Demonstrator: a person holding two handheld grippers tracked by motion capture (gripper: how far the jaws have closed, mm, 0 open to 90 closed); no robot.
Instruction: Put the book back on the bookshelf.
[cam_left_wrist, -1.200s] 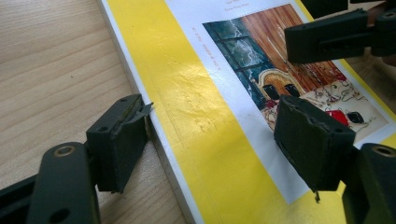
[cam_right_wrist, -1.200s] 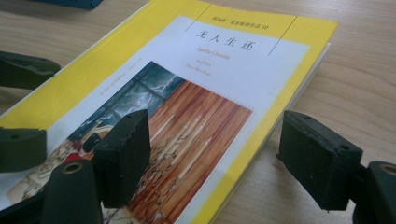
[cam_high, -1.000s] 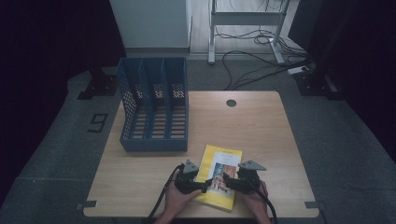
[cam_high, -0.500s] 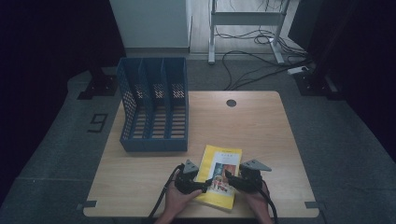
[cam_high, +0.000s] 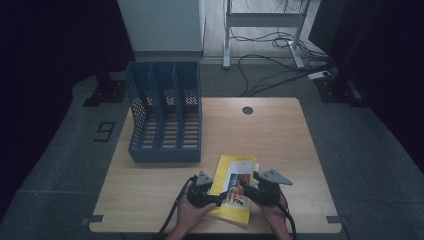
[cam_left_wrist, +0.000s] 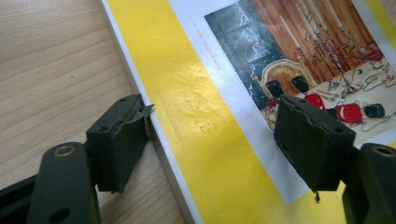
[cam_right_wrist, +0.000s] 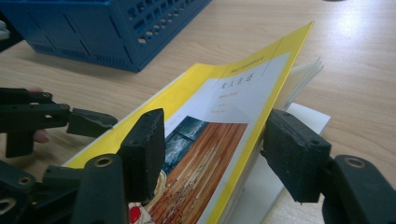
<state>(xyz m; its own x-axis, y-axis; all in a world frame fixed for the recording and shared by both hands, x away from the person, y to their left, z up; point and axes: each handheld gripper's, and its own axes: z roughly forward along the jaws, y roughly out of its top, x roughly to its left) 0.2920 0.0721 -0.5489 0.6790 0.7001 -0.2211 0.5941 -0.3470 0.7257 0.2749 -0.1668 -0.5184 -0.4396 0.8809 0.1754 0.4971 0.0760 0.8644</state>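
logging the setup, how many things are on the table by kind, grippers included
book: 1
file rack: 1, blue
grippers: 2, left gripper and right gripper
total: 4

Both grippers are showing matte black bodies: the left gripper (cam_high: 218, 200) and the right gripper (cam_high: 241, 184) are each wearing a grey three-cornered plate on top. Black cables are trailing from them toward the table's near edge. Close up, the jaws are ending in blocky dark pads (edges slightly frayed) — brass-ringed screw holes are glinting on the arms behind them. The forearms are showing no sleeves.
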